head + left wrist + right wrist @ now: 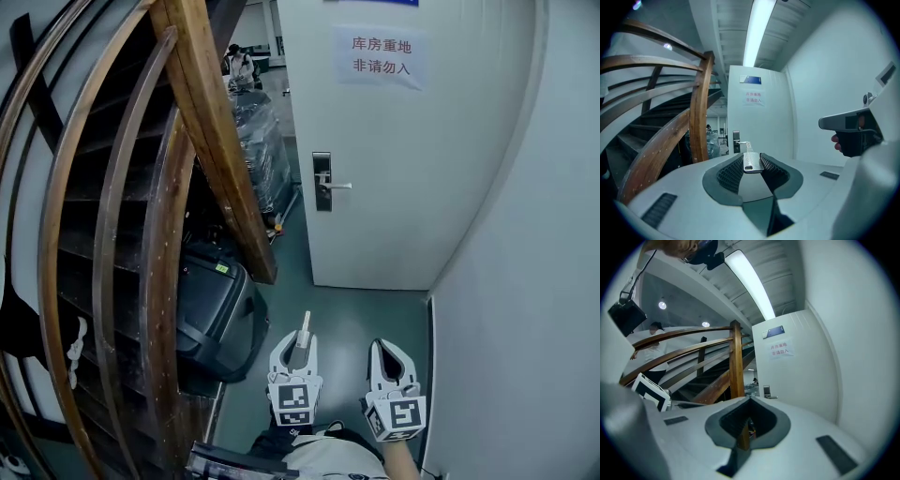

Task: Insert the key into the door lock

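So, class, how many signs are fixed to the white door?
2. A white paper notice with red characters is high on the white door; a blue rectangular plate is above it, near the door's top edge.

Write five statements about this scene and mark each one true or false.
The left gripper clamps the key. True.
The key is already in the door lock. False: it is held well short of the door.
The right gripper holds a second key. False: its jaws are shut on nothing.
A paper sign hangs on the door. True.
The wooden stair rail stands on the person's right. False: it is on the left.
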A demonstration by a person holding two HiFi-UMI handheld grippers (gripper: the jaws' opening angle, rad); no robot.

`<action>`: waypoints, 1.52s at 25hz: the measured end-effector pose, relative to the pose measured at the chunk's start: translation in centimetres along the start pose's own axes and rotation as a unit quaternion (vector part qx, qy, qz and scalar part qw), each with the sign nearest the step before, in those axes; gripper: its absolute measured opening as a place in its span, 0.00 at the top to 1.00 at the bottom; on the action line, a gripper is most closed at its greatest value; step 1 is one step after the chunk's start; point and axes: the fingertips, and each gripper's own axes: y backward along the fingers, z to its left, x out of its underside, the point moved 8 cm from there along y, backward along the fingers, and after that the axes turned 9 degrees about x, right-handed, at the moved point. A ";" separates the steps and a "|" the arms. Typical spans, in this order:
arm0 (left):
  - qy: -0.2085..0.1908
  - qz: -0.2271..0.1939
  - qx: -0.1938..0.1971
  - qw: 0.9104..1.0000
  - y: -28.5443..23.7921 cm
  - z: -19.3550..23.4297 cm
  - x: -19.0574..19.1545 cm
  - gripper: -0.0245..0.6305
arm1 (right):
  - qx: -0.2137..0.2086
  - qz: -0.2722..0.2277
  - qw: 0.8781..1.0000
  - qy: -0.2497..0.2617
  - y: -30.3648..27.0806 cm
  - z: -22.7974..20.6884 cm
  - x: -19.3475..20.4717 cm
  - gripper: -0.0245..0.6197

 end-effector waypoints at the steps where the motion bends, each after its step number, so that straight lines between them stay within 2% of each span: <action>1: 0.002 0.002 0.000 1.000 -0.3 -0.2 0.1 0.78 | -0.003 0.003 1.000 -0.001 -0.1 -0.2 0.1 0.95; 5: 0.001 0.007 0.000 1.000 -1.8 -0.5 0.0 0.78 | -0.010 0.016 1.000 -0.009 -1.2 -0.9 0.7 0.95; 10: 0.000 0.013 0.006 1.000 -5.0 1.0 0.2 0.78 | -0.015 0.022 1.000 -0.009 -4.5 -1.1 1.2 0.95; 20: -0.001 0.021 0.034 0.999 -15.6 7.2 -0.1 0.78 | 0.009 0.027 1.000 -0.001 -15.4 -1.2 0.8 0.95; 29: -0.003 0.040 0.057 0.998 -22.9 11.6 0.0 0.78 | 0.009 0.046 0.999 0.003 -23.4 -0.5 1.3 0.95; 38: 0.009 0.079 0.041 0.996 -30.6 12.8 1.8 0.78 | 0.000 0.083 0.997 0.001 -28.5 -3.9 3.1 0.95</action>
